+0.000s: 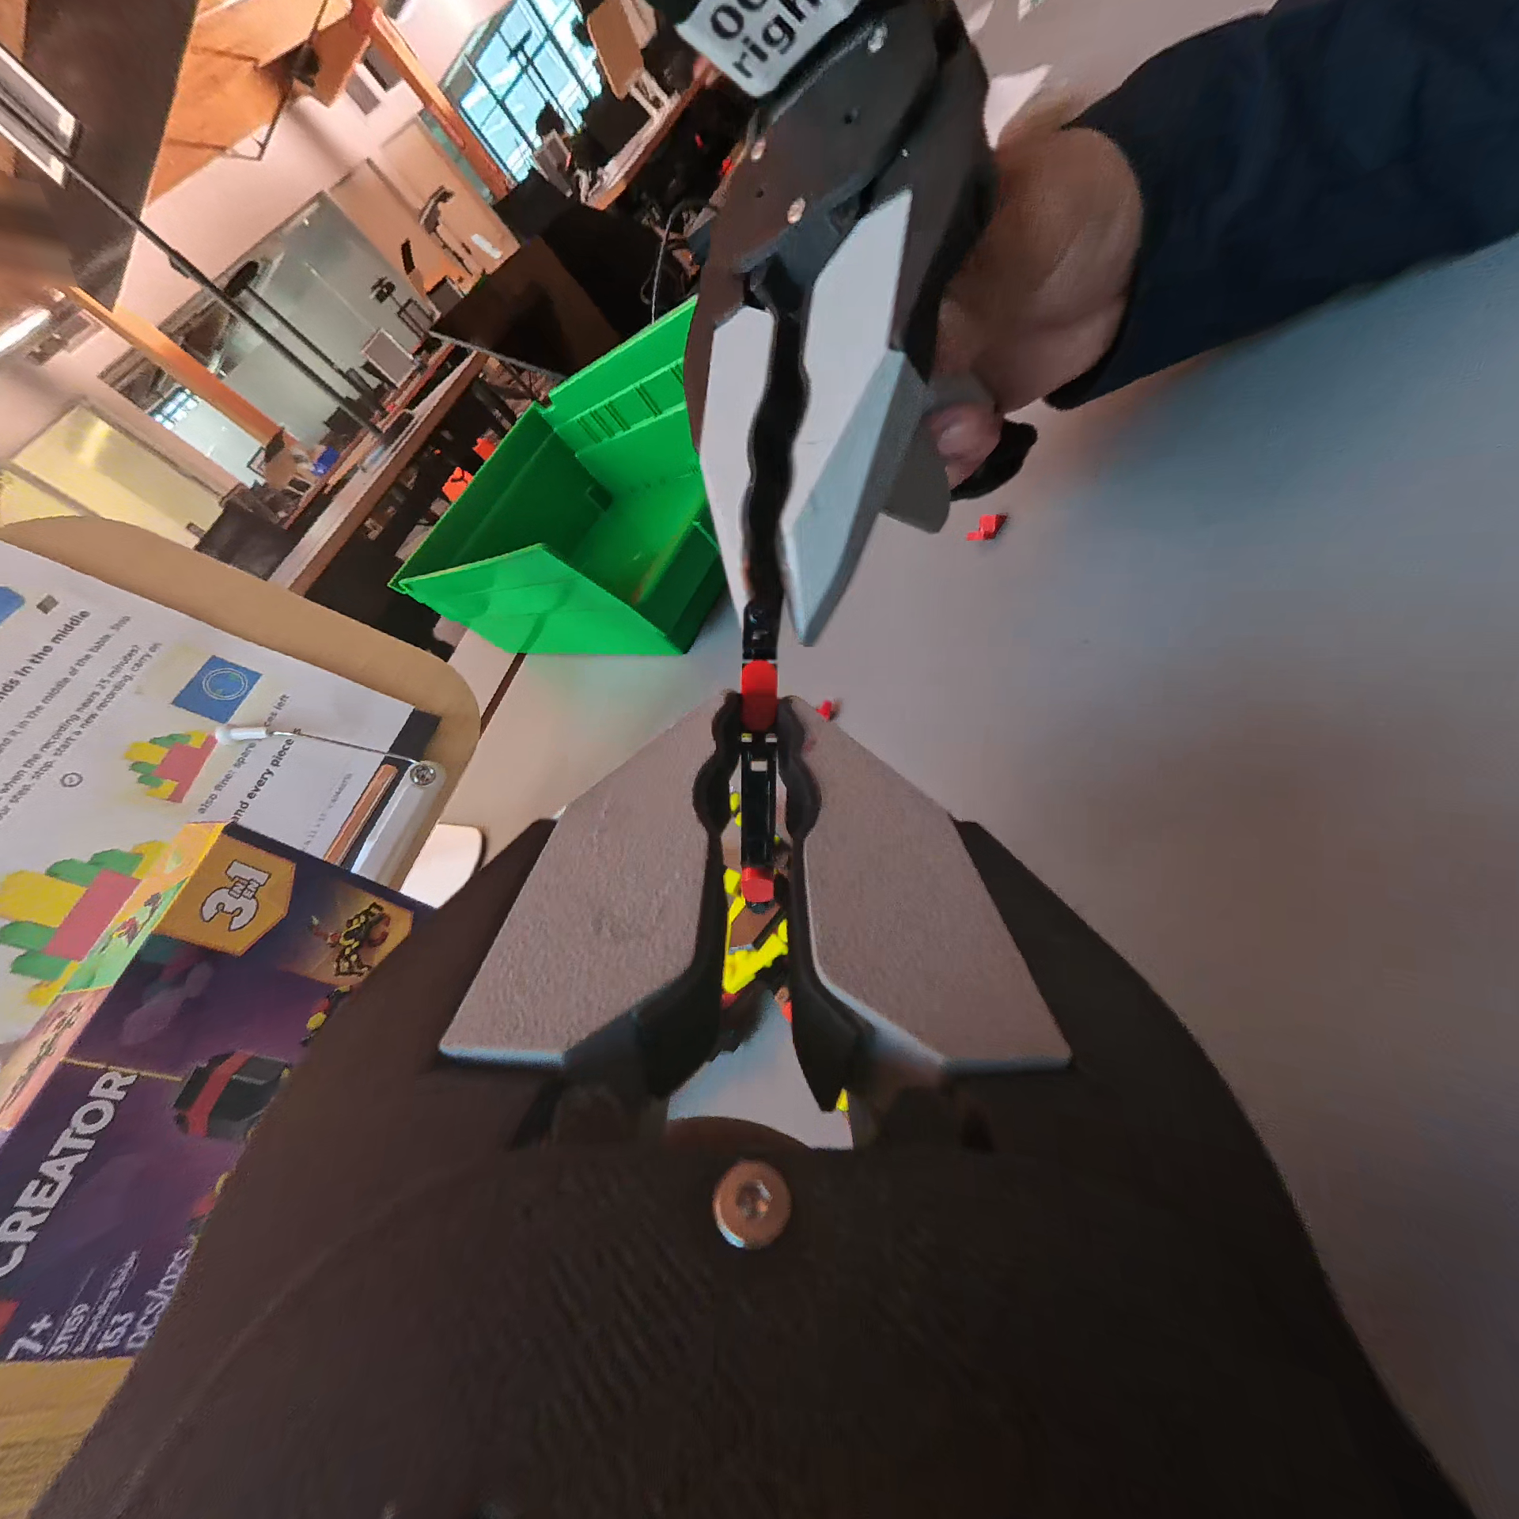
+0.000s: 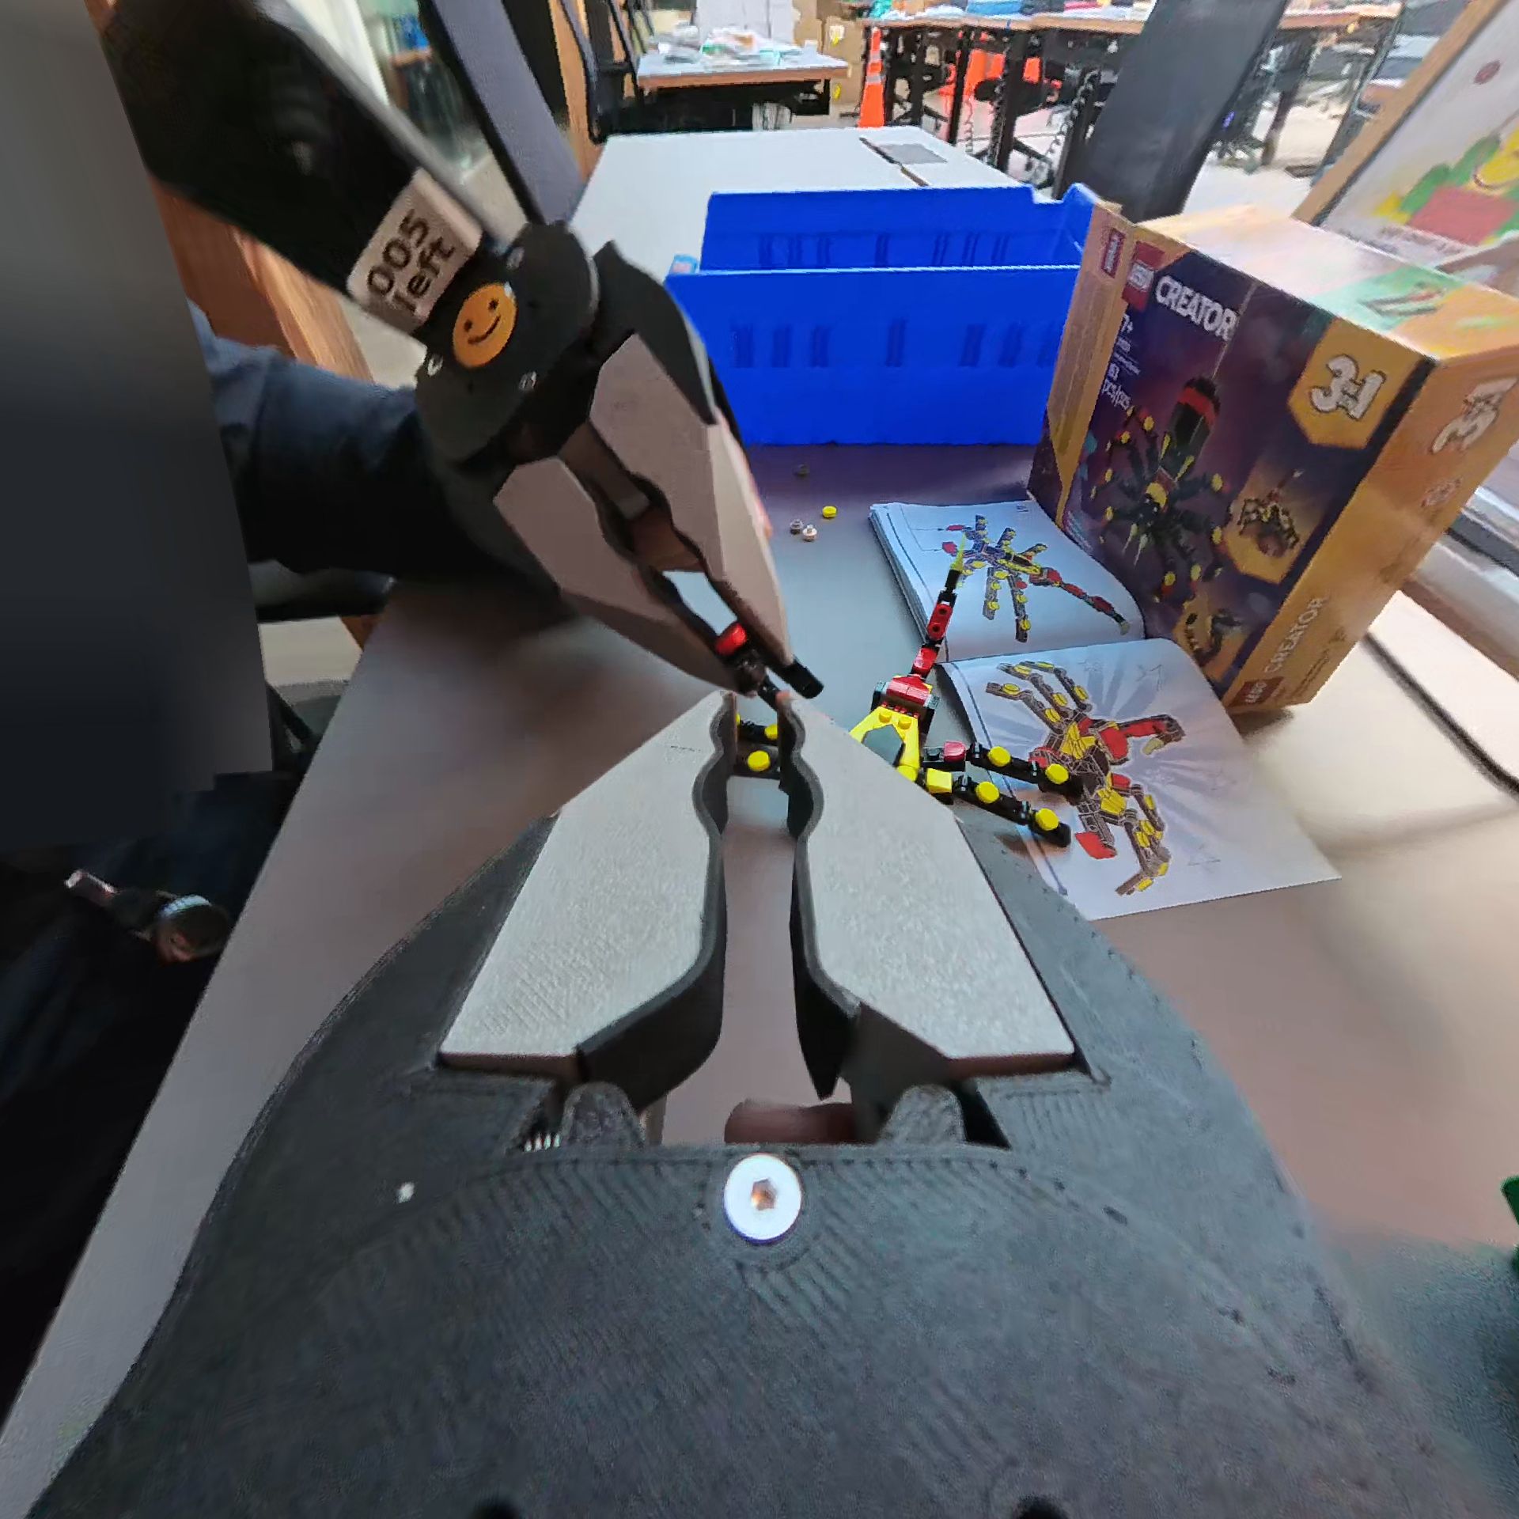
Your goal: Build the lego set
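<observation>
While both claws meet tip to tip above the grey table (image 2: pixel 510 740), the scene reads as follows.

Left claw: the left gripper (image 1: pixel 758 713) has its fingers drawn together, clamped on a thin black-and-red leg piece (image 1: pixel 757 781) that runs lengthwise between them; its red end sticks out past the tips.

Right claw: the right gripper (image 2: pixel 758 713) is closed to a narrow slit, and its tips pinch a small black piece (image 1: pixel 757 629) at the far end of that same leg.

Spider model: the half-built black, red and yellow spider (image 2: pixel 904 723) lies on the table just beyond the tips, with legs spread over the open instruction booklet (image 2: pixel 1167 789).

Box: the set's box (image 2: pixel 1282 460) stands behind the booklet.

Bins: a blue bin (image 2: pixel 879 329) sits beside the box; a green bin (image 1: pixel 575 534) rests at the table's edge.

Loose parts: small red bricks (image 1: pixel 986 526) lie scattered on the table.
</observation>
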Available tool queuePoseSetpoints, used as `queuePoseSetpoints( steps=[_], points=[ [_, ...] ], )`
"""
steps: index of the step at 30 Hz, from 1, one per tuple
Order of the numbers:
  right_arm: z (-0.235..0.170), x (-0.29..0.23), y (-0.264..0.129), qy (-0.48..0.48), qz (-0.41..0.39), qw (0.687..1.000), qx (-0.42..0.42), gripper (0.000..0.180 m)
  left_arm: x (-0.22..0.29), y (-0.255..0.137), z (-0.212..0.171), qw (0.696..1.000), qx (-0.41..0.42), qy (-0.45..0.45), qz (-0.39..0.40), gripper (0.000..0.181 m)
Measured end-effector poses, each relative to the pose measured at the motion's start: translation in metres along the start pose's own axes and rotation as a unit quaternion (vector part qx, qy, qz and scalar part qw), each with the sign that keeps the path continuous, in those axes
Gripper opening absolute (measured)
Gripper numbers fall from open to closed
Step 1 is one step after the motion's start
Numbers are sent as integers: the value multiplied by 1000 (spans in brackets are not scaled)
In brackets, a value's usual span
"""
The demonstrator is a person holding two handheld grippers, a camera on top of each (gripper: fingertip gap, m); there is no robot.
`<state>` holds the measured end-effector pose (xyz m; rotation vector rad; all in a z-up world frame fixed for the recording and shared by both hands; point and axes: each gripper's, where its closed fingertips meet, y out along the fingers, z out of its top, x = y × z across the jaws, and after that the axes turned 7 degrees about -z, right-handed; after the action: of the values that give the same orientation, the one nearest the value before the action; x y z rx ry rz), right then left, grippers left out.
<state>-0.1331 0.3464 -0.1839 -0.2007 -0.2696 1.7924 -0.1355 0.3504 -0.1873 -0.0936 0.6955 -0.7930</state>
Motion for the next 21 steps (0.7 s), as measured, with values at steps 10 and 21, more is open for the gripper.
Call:
queuePoseSetpoints(
  steps=[10, 21],
  points=[
    [8, 4, -5, 96, 37, 994, 19, 12, -1, 3, -4, 1000, -18, 4, 11, 5],
    [9, -14, -3, 111, 94, 989, 19, 4, 7, 0, 9, 1000, 21, 13, -15, 4]
  ],
)
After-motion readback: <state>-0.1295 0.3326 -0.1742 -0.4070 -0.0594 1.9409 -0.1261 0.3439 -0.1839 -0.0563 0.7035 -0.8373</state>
